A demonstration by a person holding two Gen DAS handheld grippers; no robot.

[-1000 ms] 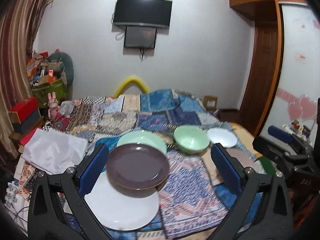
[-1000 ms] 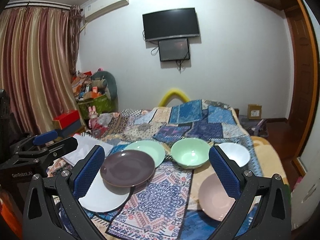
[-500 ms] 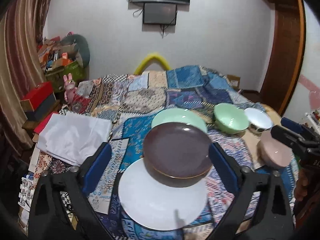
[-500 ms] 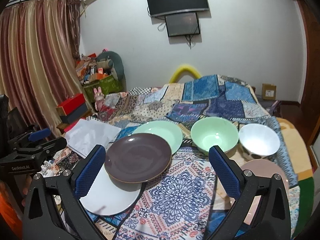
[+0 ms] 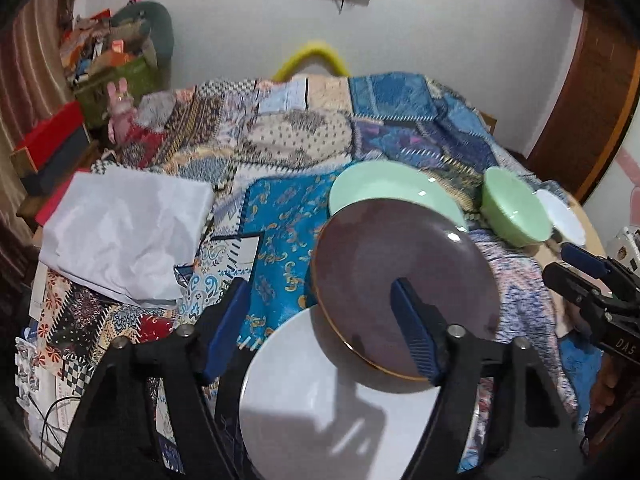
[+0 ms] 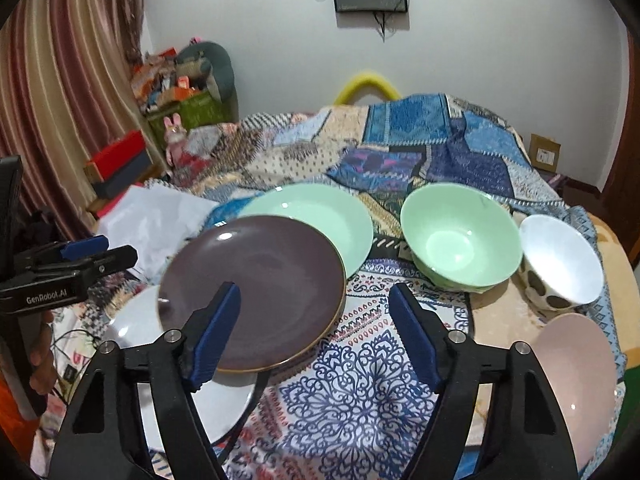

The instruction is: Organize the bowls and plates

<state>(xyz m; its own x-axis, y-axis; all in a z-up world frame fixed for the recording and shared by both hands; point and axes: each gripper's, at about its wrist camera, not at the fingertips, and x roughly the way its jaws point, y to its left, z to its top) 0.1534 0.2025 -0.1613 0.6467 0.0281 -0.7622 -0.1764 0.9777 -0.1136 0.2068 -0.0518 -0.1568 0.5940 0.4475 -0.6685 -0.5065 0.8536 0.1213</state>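
Left wrist view: the left claw (image 5: 320, 322) hangs over the bed (image 5: 304, 140), its jaws partly apart and just now narrowing, gripping nothing. Between and beyond them lies the brown plate (image 5: 404, 280), tilted, its near edge resting on the white plate (image 5: 340, 408) and its far edge overlapping the green plate (image 5: 384, 188). The claw's right finger stands in front of the brown plate; whether it touches is unclear. Left of the plates, crumpled white paper (image 5: 120, 232) sits on the patchwork quilt. To the right are the green bowl (image 5: 512, 212) and, just behind it, a white bowl (image 5: 560, 216). The right claw (image 5: 588, 280) juts in from the right edge.

Right wrist view: the right claw (image 6: 316, 332) also stands partly apart, its jaws just now closing in, empty, over patterned cloth (image 6: 360, 380). Its left finger overlaps the brown plate (image 6: 256, 284). Beyond stand the green plate (image 6: 320, 216), green bowl (image 6: 460, 236), spotted white bowl (image 6: 560, 264) and, nearest right, a pink plate (image 6: 576, 380). The left claw (image 6: 80, 256) shows at the left edge, a hand (image 6: 44, 360) beneath it.
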